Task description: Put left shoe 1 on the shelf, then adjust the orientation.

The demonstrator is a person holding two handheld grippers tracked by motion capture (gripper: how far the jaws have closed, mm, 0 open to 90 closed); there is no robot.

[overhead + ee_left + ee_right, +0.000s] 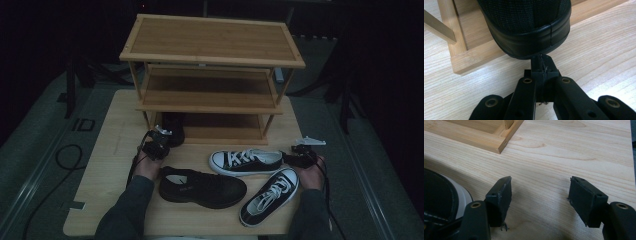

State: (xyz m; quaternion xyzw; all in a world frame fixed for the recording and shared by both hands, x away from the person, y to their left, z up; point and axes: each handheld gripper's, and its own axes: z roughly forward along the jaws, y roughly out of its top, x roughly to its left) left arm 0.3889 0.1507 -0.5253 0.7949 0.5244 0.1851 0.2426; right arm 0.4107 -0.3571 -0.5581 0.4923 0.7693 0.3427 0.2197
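Black shoe [524, 27] heel touches the closed left gripper's [543, 65] tips.

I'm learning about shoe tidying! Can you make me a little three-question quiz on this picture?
1. True or false: the left gripper is shut.
2. How many shoes lie on the table in front of the wooden rack?
A) one B) three C) five
3. Fill in: the black shoe at the left gripper's tips sits on the rack's ____ shelf.

Key: 1 true. 2 B: a black shoe and two black-and-white sneakers. 3 bottom.
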